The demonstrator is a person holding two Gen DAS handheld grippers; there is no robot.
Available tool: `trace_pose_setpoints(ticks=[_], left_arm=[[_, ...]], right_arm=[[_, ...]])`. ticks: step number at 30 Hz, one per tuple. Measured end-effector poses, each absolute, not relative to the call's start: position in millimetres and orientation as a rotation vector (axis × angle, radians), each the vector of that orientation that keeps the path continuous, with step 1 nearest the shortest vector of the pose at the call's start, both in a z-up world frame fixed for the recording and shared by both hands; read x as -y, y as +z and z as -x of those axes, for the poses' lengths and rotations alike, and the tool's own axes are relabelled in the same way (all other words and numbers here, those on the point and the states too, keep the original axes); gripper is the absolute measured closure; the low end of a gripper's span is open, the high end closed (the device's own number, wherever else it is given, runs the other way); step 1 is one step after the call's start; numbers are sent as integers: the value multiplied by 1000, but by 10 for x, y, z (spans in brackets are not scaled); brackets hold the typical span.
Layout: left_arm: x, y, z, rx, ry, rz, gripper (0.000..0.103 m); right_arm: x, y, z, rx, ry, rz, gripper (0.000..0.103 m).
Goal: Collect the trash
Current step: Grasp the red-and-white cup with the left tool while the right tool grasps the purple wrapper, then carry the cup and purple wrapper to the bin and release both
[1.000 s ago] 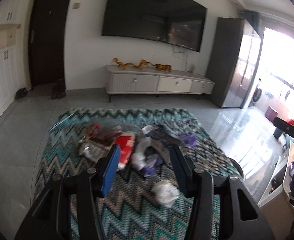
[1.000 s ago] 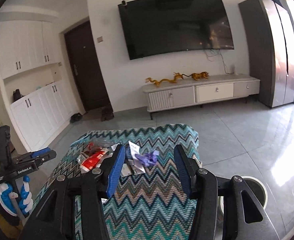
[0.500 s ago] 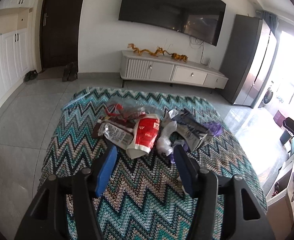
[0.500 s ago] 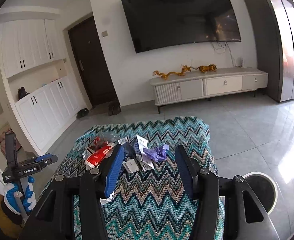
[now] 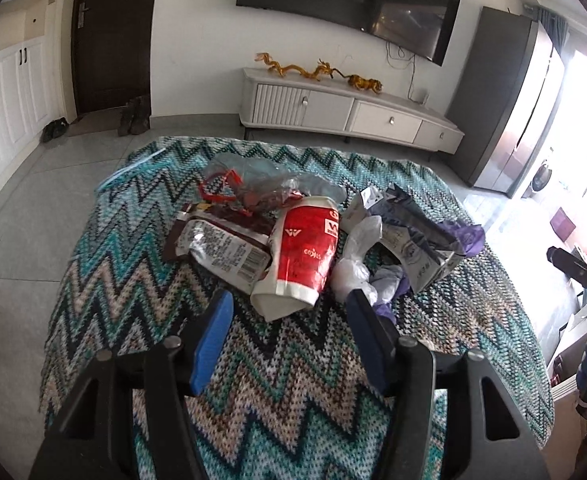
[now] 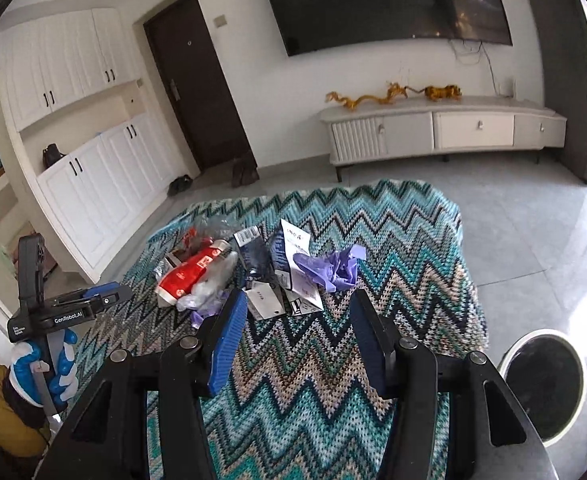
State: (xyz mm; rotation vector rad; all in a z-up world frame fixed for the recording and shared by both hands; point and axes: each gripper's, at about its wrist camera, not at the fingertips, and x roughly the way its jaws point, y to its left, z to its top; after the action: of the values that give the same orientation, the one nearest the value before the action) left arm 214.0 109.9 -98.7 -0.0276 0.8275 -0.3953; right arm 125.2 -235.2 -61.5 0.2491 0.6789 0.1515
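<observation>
Both the left gripper and right gripper hung released (nothing between them) just short of the trash pile.

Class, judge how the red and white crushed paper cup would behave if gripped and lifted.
The red and white cup looks crumpled, so it probably squashes further rather than resisting. Being paper and apparently empty, it is likely light. Flattened, it seems unlikely to roll.
</observation>
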Motion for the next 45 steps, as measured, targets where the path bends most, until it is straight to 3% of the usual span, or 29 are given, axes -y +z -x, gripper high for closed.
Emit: trace_pose_setpoints(ticks=[24,33,35,37,39,45], left_arm=[[-334,-1351,-3044,-973,-430,-186,46],[-425,-1494,-3223,-1032,-440,-85,47],[-423,-1505,-3226,-1033,-448,-79,49],[-435,-1515,-3215,-1025,-445,-86,49],[-446,-1518,-3183,-1017,-452,-85,50],[-423,-1475,-3060,-987,-466,-66,50]], right_arm=[[2292,-1106,-2134,-739,235,-266,50],[2295,-1265,-2315,-768,223,-277,52],[2290,-1283,-2349,-769,219,-273,57],[2271,-1292,-2370,-769,216,-258,68],[2263,-1303,-2373,-771,213,-250,86],[2244,-1263,-2301,-758,207,-232,87]])
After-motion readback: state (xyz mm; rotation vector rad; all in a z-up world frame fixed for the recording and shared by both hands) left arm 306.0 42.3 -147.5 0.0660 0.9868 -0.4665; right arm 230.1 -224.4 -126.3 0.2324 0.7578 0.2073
